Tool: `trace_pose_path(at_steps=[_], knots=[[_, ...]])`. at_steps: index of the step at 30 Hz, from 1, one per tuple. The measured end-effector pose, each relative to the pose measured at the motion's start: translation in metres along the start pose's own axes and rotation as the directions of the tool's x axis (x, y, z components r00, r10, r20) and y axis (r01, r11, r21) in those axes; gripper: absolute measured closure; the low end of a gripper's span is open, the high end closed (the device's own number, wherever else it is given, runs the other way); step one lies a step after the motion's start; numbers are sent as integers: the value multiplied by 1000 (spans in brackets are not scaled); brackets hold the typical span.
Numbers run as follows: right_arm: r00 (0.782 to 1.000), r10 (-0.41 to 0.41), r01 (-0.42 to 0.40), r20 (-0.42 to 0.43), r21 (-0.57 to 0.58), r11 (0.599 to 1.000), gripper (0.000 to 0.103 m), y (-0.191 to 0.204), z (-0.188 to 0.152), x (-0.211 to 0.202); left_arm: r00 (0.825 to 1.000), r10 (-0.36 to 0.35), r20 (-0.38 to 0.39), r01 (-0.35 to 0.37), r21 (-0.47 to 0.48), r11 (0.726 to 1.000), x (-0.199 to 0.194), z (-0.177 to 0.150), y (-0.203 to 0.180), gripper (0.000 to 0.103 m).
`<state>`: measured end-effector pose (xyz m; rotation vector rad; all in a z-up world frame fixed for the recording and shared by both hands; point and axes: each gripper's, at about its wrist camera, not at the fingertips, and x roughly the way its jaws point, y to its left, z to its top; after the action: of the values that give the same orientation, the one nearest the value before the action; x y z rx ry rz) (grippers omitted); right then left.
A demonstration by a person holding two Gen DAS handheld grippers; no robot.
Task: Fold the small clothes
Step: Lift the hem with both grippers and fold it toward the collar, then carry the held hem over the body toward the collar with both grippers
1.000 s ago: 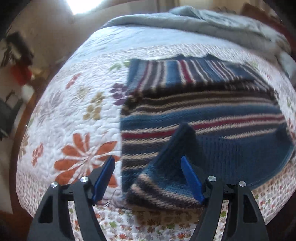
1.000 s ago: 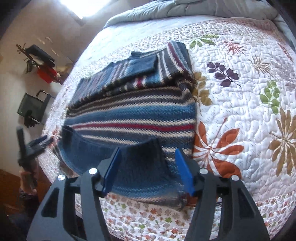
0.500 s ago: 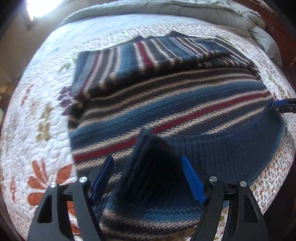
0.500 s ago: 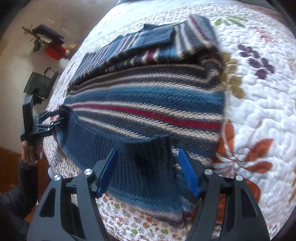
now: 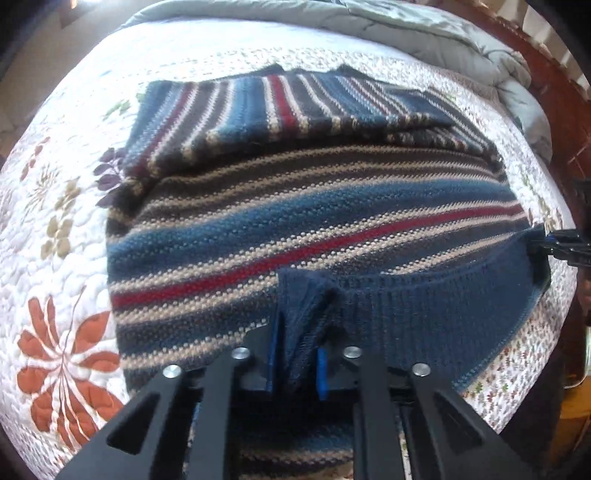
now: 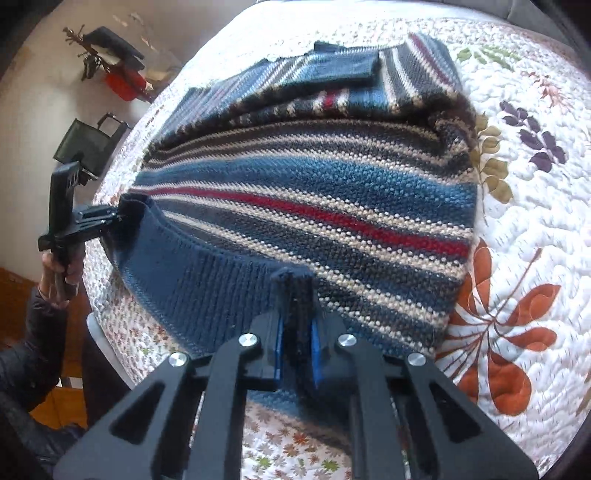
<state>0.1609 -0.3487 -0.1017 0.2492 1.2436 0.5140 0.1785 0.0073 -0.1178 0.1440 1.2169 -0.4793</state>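
While the striped sweater (image 5: 303, 221) lies flat on the floral quilt (image 5: 62, 258), sleeves folded across its upper part, both grippers pinch its navy ribbed hem (image 6: 207, 280). Left gripper (image 5: 295, 354) clamps a raised fold at one corner; right gripper (image 6: 295, 347) clamps another fold at the opposite corner.

1 striped sweater (image 5: 314, 221), 2 hand-held grippers, left (image 5: 295, 354) and right (image 6: 295, 343), 1 floral quilt (image 6: 535, 221), 1 grey duvet (image 5: 424, 33)

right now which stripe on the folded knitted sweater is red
On the striped knitted sweater, the thin red stripe runs across its body, just below the broad blue band; other narrow stripes are beige and dark.
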Motion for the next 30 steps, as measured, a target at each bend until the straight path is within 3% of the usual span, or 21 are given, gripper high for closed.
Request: trace_pose_path(at_steps=[8,13,19,30], knots=[[999,1,0,36,-17,1000,93,19,-18,-25,999,-23,34,23,6,1000,-26,-34,-9,93],[999,-19,19,51,-8,1000,93,23,-19,-29,998,-29,63,32,-49,998,-35,-41,-3,93],[992,-24,22,120,19,1000,94,19,20,-46,988,-23,152,40,-110,993,-59,-5,12,93],[976,-60,42,208,93,995,94,-8,128,-55,969,9,246,37,-184,982,-62,103,41,93]])
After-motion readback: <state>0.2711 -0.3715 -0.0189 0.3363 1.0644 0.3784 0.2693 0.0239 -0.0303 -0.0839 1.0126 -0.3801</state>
